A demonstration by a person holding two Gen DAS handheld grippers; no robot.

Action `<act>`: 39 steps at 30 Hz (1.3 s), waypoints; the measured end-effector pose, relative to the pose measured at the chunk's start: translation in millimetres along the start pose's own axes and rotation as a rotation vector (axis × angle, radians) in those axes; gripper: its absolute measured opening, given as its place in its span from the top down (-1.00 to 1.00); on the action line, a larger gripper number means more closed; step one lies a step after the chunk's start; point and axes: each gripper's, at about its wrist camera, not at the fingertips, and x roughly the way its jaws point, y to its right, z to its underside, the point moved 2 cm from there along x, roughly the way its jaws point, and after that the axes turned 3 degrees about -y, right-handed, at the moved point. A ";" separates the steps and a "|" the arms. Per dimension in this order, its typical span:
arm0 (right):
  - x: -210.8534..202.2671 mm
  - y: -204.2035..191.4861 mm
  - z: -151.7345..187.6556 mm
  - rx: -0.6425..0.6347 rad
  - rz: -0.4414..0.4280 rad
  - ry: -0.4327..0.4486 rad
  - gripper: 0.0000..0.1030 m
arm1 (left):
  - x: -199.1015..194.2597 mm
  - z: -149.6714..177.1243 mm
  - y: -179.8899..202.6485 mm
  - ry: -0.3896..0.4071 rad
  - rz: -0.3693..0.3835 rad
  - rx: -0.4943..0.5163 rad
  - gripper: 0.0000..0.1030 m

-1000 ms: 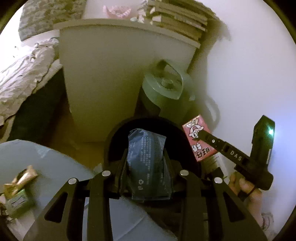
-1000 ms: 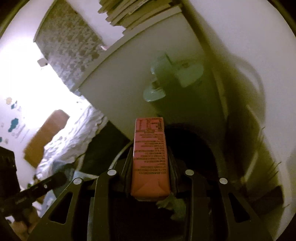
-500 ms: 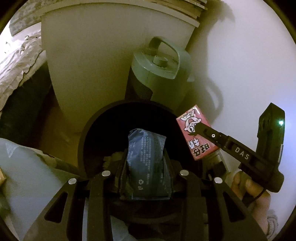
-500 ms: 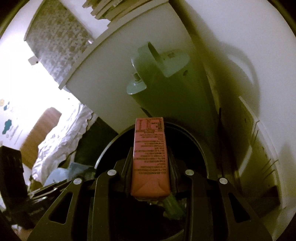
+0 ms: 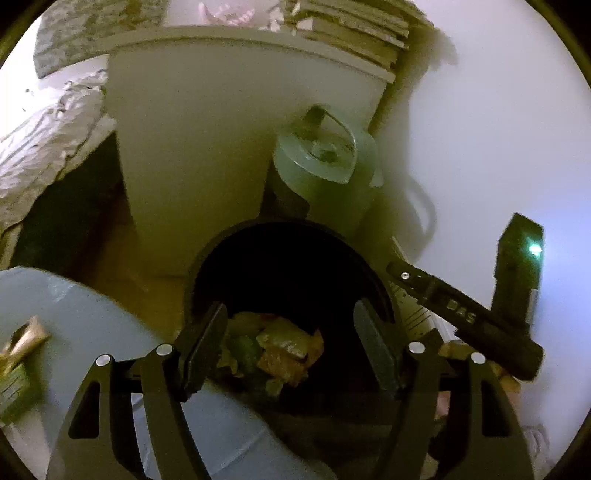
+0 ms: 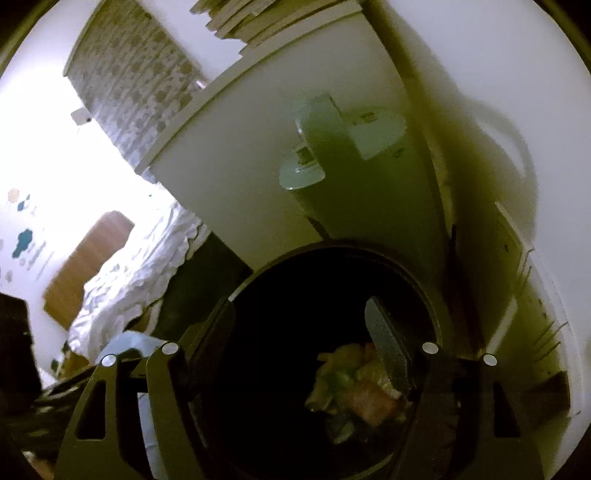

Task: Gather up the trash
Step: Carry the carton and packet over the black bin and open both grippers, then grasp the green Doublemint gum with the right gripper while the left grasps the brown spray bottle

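1. The left gripper (image 5: 290, 343) points down over the mouth of the black bin (image 5: 207, 258). Its jaws have just been opening and now stand apart, with nothing between them.
2. The right gripper (image 6: 299, 347) points down over the same bin (image 6: 436, 295). Its jaws have just been opening and now stand apart, with nothing pressed between the pads.
3. The trash (image 5: 273, 343) lies in the bottom of the bin as a heap of crumpled wrappers and packaging in green, yellow and reddish tones. In the right wrist view this heap (image 6: 354, 387) sits at 4 o'clock inside the bin, partly hidden behind the right-hand finger (image 6: 388, 350).
4. In the left wrist view the right gripper (image 5: 461, 314) appears at 3 o'clock, beside the bin rim, with a small green light on its body.
5. A grey-green jug with a loop handle (image 5: 325, 162) stands at 12 o'clock, just behind the bin and against a white cabinet (image 5: 207, 147).
6. Stacked books (image 5: 354, 33) rest on top of the cabinet at 1 o'clock.
7. A pale blue table (image 5: 92, 314) lies at 8 o'clock beside the bin. More wrappers (image 5: 18, 350) sit on it at 9 o'clock, well apart from the bin.
8. Rumpled white bedding (image 5: 44, 147) shows at 10 o'clock.
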 end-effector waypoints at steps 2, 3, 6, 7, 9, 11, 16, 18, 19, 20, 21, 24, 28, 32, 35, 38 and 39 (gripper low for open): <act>2.3 -5.9 1.6 -0.019 0.002 -0.009 -0.43 | -16.8 6.2 -7.8 0.021 -0.009 -0.016 -0.38; 3.6 -8.7 2.8 -0.029 0.001 -0.014 -0.43 | -25.7 10.3 -12.6 0.032 -0.017 -0.027 -0.38; 5.4 -22.2 8.5 -0.066 -0.009 -0.027 -0.43 | -54.5 26.3 -34.8 0.060 -0.052 -0.074 -0.38; 5.6 -29.2 11.5 -0.085 -0.018 -0.031 -0.43 | -64.3 32.7 -44.9 0.067 -0.070 -0.094 -0.38; 5.2 -41.3 17.9 -0.119 -0.038 -0.038 -0.43 | -89.8 49.1 -71.7 0.087 -0.110 -0.144 -0.38; 4.9 -59.4 26.0 -0.168 -0.080 -0.055 -0.43 | -110.2 63.4 -97.0 0.094 -0.148 -0.183 -0.38; 1.9 -130.6 54.3 -0.389 -0.230 -0.135 -0.43 | -152.5 98.3 -166.5 0.082 -0.266 -0.275 -0.38; 2.3 -171.4 68.5 -0.522 -0.291 -0.181 -0.43 | -164.1 109.1 -197.7 0.071 -0.304 -0.313 -0.38; 3.4 -190.2 75.2 -0.588 -0.307 -0.204 -0.43 | -166.8 111.8 -207.5 0.065 -0.314 -0.321 -0.35; 6.2 -218.4 84.7 -0.694 -0.320 -0.237 -0.43 | -168.1 115.0 -219.9 0.051 -0.325 -0.328 -0.35; 8.1 -234.4 89.9 -0.754 -0.328 -0.255 -0.43 | -167.6 117.1 -229.3 0.037 -0.332 -0.326 -0.35; 18.9 -287.7 107.1 -0.950 -0.372 -0.327 -0.39 | -161.0 120.8 -245.6 -0.006 -0.342 -0.295 -0.26; 48.2 -337.4 129.1 -1.167 -0.404 -0.445 -0.30 | -153.5 125.1 -262.0 -0.054 -0.336 -0.259 -0.08; 81.9 -356.3 148.5 -1.312 -0.370 -0.558 -0.18 | -142.7 124.0 -263.0 -0.088 -0.321 -0.188 -0.03; 101.1 -356.8 149.4 -1.336 -0.376 -0.617 -0.17 | -135.4 121.8 -261.1 -0.099 -0.312 -0.159 -0.02; 113.2 -358.8 153.5 -1.378 -0.364 -0.660 -0.17 | -130.3 119.0 -262.1 -0.098 -0.313 -0.148 -0.02; 116.7 -358.9 157.0 -1.391 -0.357 -0.673 -0.17 | -129.0 118.2 -261.2 -0.096 -0.318 -0.139 -0.02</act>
